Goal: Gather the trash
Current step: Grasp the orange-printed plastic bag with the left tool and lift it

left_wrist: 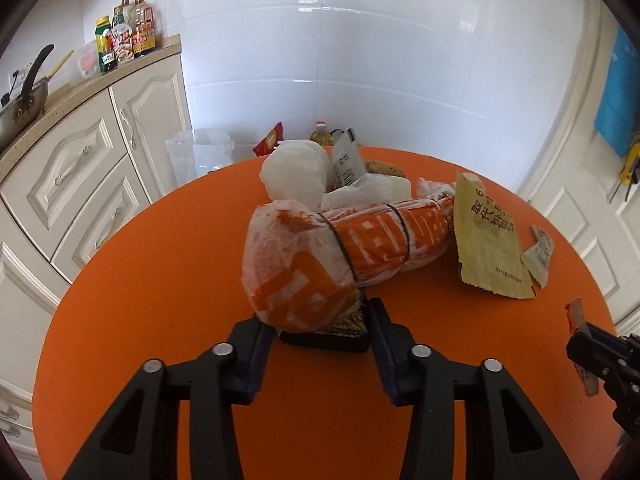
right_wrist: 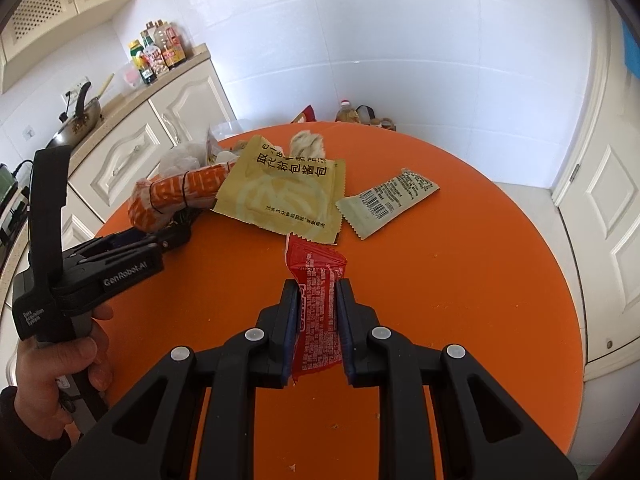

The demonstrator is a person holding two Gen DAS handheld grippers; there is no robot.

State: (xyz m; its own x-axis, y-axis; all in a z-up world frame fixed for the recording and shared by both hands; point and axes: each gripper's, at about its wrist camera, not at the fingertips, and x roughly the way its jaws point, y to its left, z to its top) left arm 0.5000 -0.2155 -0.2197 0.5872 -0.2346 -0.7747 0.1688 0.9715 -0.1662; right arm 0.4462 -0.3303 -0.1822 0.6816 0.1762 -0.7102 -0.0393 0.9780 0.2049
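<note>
Red wrapper [right_wrist: 318,312] pinched in right gripper [right_wrist: 318,322] near table's [right_wrist: 460,280] front edge; left gripper [left_wrist: 320,336] spread around black tray [left_wrist: 328,342] under orange-white bag [left_wrist: 340,256].

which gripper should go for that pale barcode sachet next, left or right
Left, probably. The right gripper is shut on the red wrapper; the left gripper is open at the black tray. But the barcode sachet lies nearer the right.
</note>
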